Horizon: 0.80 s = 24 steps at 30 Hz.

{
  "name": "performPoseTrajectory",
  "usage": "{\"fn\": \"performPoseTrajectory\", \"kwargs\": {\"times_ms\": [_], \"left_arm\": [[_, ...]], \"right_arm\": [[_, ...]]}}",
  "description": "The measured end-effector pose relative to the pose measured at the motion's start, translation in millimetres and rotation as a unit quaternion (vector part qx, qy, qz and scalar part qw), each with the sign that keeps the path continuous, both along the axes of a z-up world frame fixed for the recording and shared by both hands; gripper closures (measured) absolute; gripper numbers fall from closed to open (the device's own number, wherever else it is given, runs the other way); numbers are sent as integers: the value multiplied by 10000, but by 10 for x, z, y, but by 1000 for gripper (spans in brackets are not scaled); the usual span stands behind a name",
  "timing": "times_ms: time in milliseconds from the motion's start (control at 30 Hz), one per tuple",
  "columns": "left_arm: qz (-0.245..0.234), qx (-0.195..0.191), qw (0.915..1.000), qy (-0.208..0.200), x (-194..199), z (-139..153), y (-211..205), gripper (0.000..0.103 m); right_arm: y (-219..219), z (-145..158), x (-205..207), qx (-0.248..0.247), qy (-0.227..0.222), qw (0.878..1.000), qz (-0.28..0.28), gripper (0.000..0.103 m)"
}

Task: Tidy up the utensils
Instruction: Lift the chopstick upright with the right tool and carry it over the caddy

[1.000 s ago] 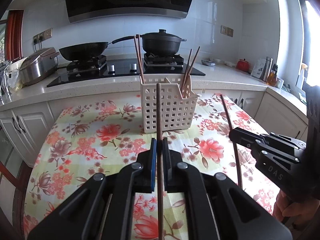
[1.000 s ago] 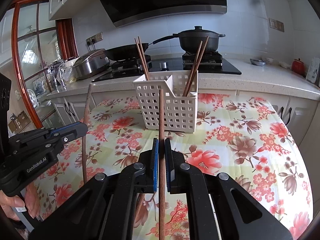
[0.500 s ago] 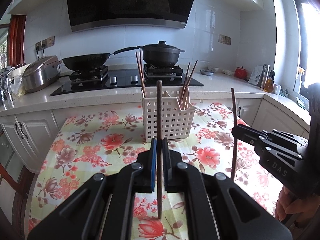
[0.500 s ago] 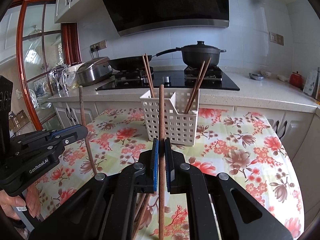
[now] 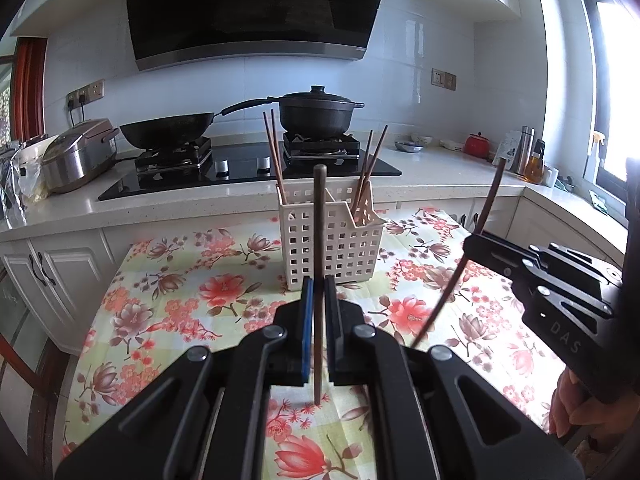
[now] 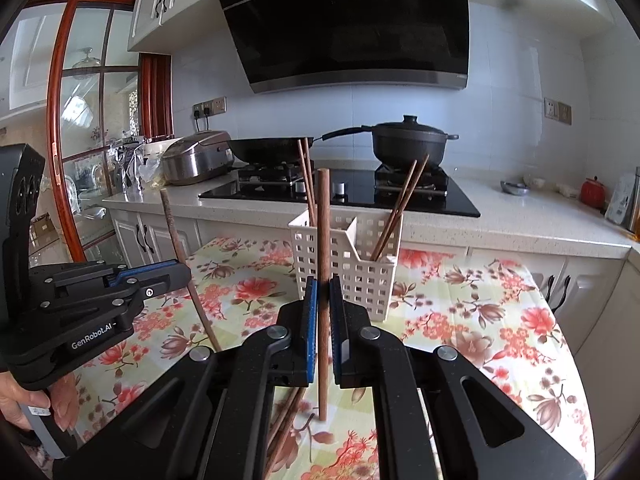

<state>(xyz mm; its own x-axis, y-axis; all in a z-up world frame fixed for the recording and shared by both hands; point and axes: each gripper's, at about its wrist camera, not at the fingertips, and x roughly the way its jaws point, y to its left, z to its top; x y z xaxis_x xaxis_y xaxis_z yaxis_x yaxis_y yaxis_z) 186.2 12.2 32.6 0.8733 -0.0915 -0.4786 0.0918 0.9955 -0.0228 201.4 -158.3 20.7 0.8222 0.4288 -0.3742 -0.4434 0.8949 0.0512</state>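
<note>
left tongs (image 5: 316, 312) and right tongs (image 6: 324, 320) each clamp 1 upright chopstick (image 5: 319, 240), lifted off the floral counter (image 5: 180, 300). white basket (image 5: 332, 236) stands at frame centre, holding 4 chopsticks. step: carrying; next, tip-down insertion into a compartment.

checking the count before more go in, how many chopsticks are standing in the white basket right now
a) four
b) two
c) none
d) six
a: the white basket holds one pair of chopsticks in its left compartment and another pair leaning in its right one, four in all; the other two in view are each clamped in a tool above the table, not in the basket.
</note>
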Motion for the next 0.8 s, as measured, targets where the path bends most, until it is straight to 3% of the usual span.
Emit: {"fn": "performPoseTrajectory", "kwargs": {"times_ms": [467,800], "left_arm": [[-50,123,9999,-12,125,43,3,98],[-40,194,9994,-268,391,341,-24,98]], "right_arm": [[13,60,149,-5,-29,10000,20,96],[23,255,499,70,-92,9999,-86,96]]}}
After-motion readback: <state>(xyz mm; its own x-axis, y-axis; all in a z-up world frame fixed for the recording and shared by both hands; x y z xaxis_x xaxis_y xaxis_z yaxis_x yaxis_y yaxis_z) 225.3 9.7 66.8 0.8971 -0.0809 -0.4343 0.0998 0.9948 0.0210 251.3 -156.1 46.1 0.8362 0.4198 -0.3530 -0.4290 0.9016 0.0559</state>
